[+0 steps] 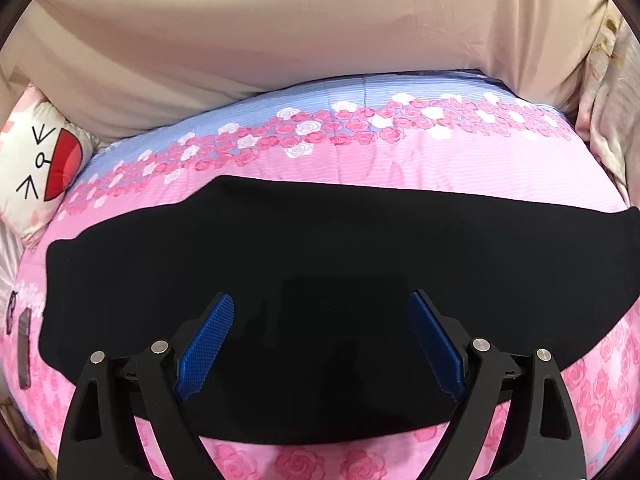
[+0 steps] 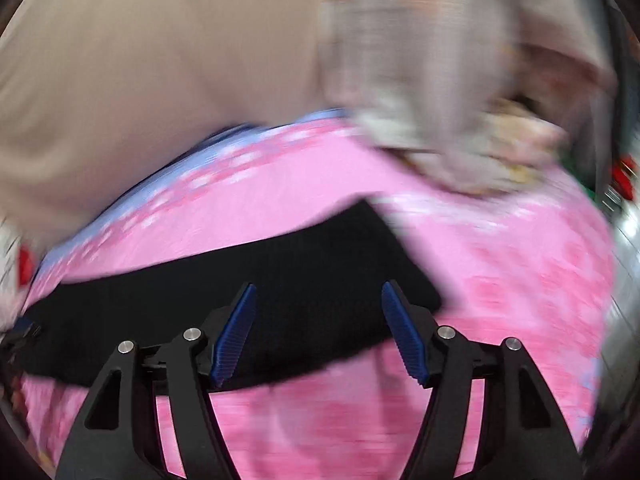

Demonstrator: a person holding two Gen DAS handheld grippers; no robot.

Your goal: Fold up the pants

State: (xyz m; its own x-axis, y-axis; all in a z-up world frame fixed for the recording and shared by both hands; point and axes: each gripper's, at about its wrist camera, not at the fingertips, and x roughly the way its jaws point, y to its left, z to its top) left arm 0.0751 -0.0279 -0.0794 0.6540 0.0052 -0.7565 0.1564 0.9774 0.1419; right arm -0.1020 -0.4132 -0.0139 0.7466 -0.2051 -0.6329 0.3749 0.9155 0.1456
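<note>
While the pants (image 1: 320,264) lie flat as one long black strip on the pink quilt (image 1: 360,164) (apparently halved lengthwise), we hold both grippers, left (image 1: 320,344) and right (image 2: 318,332), spread and empty; crosswise folds remain.

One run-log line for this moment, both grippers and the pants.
left gripper: open, above black pants | right gripper: open, near pants' end, view blurred | pants: flat on pink floral quilt | nothing gripped

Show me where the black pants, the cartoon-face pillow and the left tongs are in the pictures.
black pants (image 1: 320,248): left wrist view, on the flat middle of the cloth.
cartoon-face pillow (image 1: 40,164): left wrist view, on its white face.
left tongs (image 1: 320,304): left wrist view, midway between the blue tips.
</note>
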